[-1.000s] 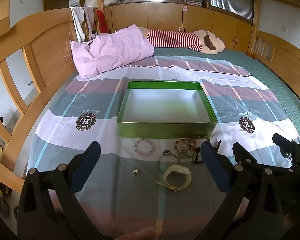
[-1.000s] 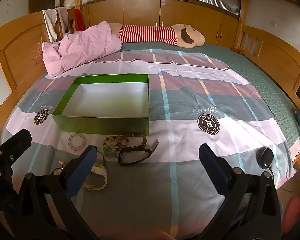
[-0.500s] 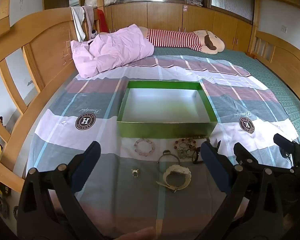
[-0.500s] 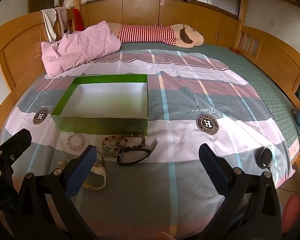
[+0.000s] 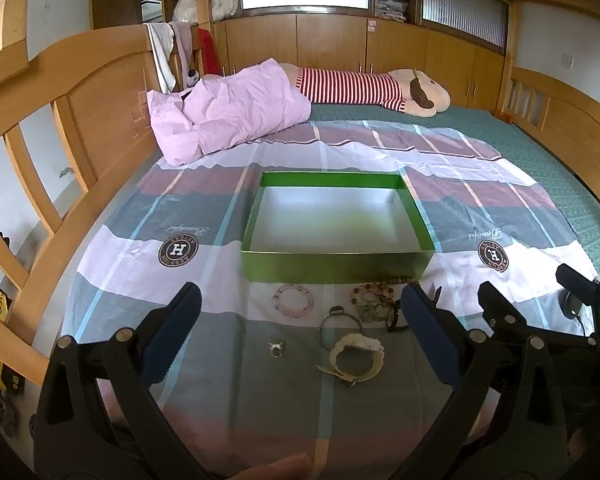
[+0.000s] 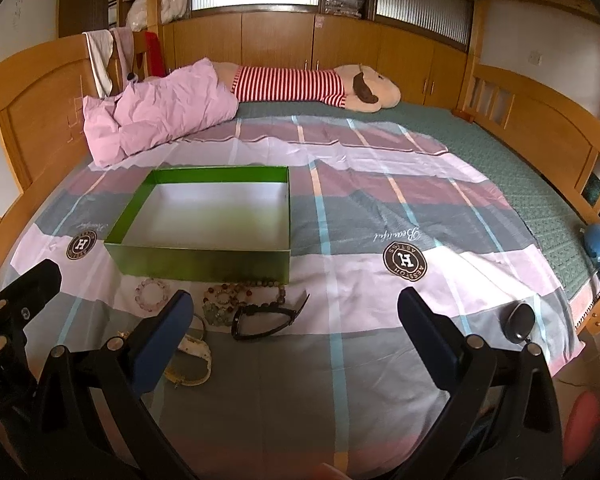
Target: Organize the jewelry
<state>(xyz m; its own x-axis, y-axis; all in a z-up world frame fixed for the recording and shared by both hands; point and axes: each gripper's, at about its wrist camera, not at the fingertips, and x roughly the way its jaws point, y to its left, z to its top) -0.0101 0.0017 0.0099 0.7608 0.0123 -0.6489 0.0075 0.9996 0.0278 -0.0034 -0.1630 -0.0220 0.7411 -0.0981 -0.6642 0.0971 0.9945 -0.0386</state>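
Left gripper (image 5: 300, 312) hangs released, its blue-padded fingers (image 5: 168, 334) spread wide over the near part of the sheet (image 5: 132, 272), holding nothing. Between those fingers lies the jewelry, all outside the box (image 5: 336, 266): a ring (image 5: 277, 349) alone on the left, a pink bracelet (image 5: 294, 299) just below the box's near wall, a thin bangle (image 5: 339, 322) beside it, a cream bracelet (image 5: 356, 356) nearest the camera, then a heap of beads (image 5: 374, 298) touching the wall, and a black band (image 5: 392, 318) by the right finger. Grey sheet lies bare left of the ring and near the camera. The box is a shallow green tray with a pale floor and nothing in it.

Right gripper (image 6: 292, 316) is likewise released and holds nothing; its left finger (image 6: 162, 340) hides part of the cream bracelet (image 6: 192, 360), and the black band (image 6: 266, 316) lies between its fingers. To their right runs a broad stretch of bare sheet as far as a black mouse (image 6: 520, 320) near the bed's corner.

Against the earlier frames both views match closely; the jewelry and box lie as before and both grippers keep their spread.

Around the bed runs a wooden rail (image 5: 80, 120); a pink quilt (image 5: 228, 112) and a striped plush (image 5: 364, 88) lie at the far end, with wooden cupboards (image 5: 332, 44) behind
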